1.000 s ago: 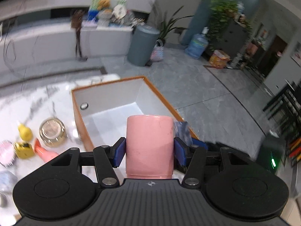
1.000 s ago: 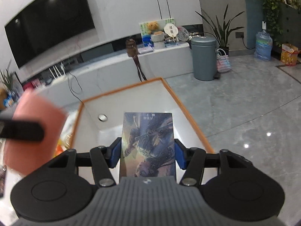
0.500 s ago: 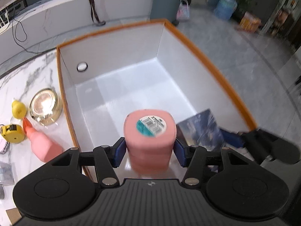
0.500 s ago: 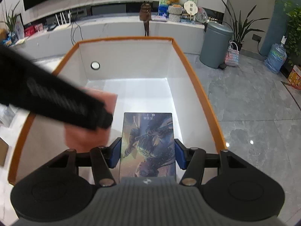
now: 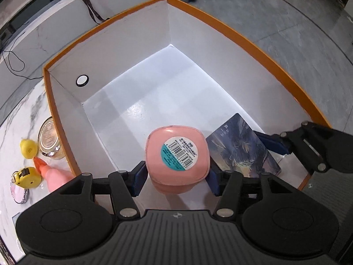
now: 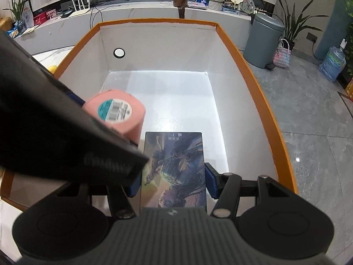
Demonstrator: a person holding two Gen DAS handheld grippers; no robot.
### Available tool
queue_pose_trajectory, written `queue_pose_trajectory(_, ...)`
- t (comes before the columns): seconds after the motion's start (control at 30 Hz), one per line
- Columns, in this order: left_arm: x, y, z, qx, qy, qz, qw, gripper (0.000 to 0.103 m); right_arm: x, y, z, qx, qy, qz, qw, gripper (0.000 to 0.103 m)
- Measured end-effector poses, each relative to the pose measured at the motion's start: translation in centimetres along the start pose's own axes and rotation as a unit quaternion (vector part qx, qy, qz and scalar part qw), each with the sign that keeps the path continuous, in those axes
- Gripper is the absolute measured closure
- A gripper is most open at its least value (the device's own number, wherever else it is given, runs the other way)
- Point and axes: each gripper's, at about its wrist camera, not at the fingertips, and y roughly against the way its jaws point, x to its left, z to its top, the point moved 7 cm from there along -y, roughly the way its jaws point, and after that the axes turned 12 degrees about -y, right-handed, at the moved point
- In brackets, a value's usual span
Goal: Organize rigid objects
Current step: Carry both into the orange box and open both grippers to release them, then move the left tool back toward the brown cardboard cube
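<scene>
Grey tiled floor [image 6: 308,114], white marble counter [image 6: 136,15], grey bin [image 6: 263,39], potted plants [image 6: 293,24]

Both views are taken close above the near end of the orange-rimmed box [image 5: 260,50], looking steeply down into it. The left wrist view is angled toward its far right corner; the right wrist view faces squarely along its length. The white box interior [image 6: 176,92] is shared.

Orange-rimmed box [image 5: 253,44] open on top, far floor bare, wide room there. Near end crowded: pink container [image 5: 177,154] and art card [image 6: 174,167] side by side. Left gripper [image 6: 72,119] body overhangs the left wall.
</scene>
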Motion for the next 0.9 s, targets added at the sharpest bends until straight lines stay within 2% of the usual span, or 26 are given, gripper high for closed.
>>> queue_pose_trajectory(0.33,-0.2,0.5,1.1,-0.015,-0.006,0.006,0.9998,0.035,-0.2,0.2,0.6,-0.016,-0.010,-0.005,1.000,0.046)
queue_pose_trajectory(0.43,0.2,1.1,1.2,-0.023,-0.004,0.004,0.9997,0.033,-0.3,0.7,0.9,-0.025,-0.020,-0.004,0.999,0.043)
queue_pose_trajectory(0.57,1.1,2.3,1.3,-0.045,0.006,0.003,0.9990,0.030,-0.2,1.5,1.5,-0.040,-0.032,-0.003,0.999,0.040)
queue_pose_trajectory(0.7,2.3,3.9,1.1,-0.072,0.015,0.018,0.9971,0.029,0.1,2.6,2.0,-0.060,-0.039,-0.011,0.997,0.040)
queue_pose_trajectory(0.9,4.6,6.3,0.0,-0.108,0.040,0.015,0.9933,0.029,1.0,4.0,2.8,-0.079,-0.046,-0.018,0.996,0.040)
